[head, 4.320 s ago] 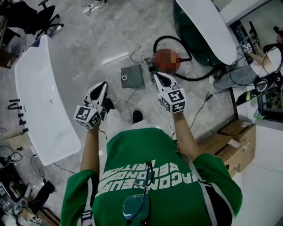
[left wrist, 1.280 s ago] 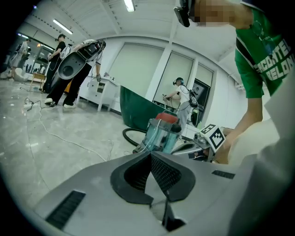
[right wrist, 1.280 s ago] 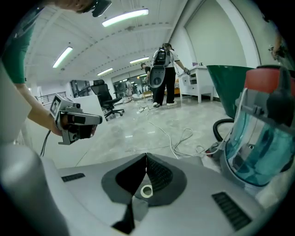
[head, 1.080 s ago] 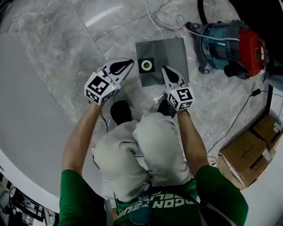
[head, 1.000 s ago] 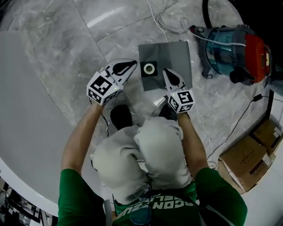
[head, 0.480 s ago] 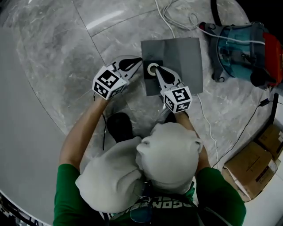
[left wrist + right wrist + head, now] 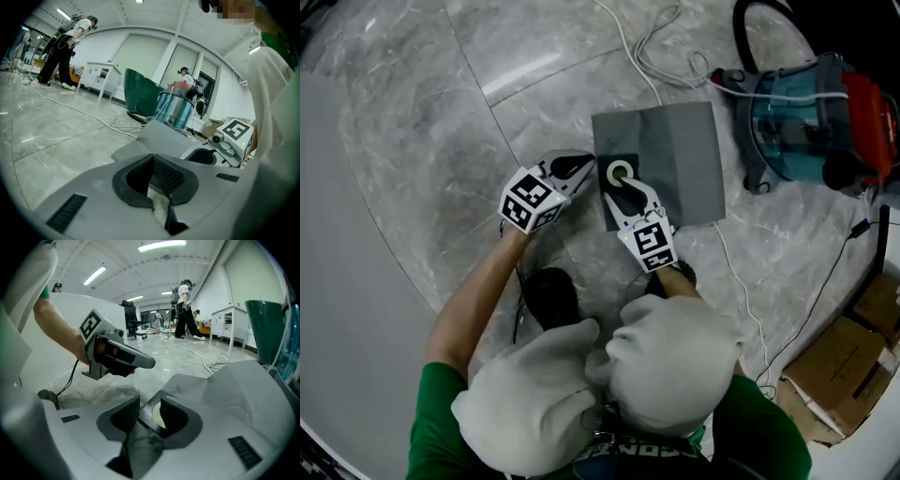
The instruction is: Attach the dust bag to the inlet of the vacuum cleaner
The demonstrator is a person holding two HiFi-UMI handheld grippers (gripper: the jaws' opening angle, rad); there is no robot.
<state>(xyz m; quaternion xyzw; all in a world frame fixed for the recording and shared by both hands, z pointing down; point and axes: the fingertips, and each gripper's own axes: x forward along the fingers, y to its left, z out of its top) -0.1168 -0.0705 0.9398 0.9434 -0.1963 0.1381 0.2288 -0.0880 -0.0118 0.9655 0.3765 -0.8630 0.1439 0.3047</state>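
Note:
The grey dust bag (image 7: 670,155) lies flat on the marble floor, its black collar with a white ring (image 7: 619,172) at the near left corner. The teal and red vacuum cleaner (image 7: 811,108) stands to the bag's right. My right gripper (image 7: 620,185) is low over the collar; its jaws have just been opening and now stand apart, with the collar (image 7: 155,417) between them. My left gripper (image 7: 586,167) is shut and empty, with its tip just left of the collar. In the left gripper view the bag (image 7: 159,136) and vacuum (image 7: 173,110) lie ahead of the left gripper (image 7: 152,159).
A white cable (image 7: 647,56) loops on the floor behind the bag, and a black hose (image 7: 759,19) curls by the vacuum. Cardboard boxes (image 7: 853,375) sit at the lower right. My knees (image 7: 609,375) and a black shoe (image 7: 548,291) are close behind the grippers. A green tub (image 7: 267,329) stands beyond.
Both grippers have come down toward the bag. The right gripper has rolled, settled at the collar and opened its jaws. The left gripper stays shut beside the collar.

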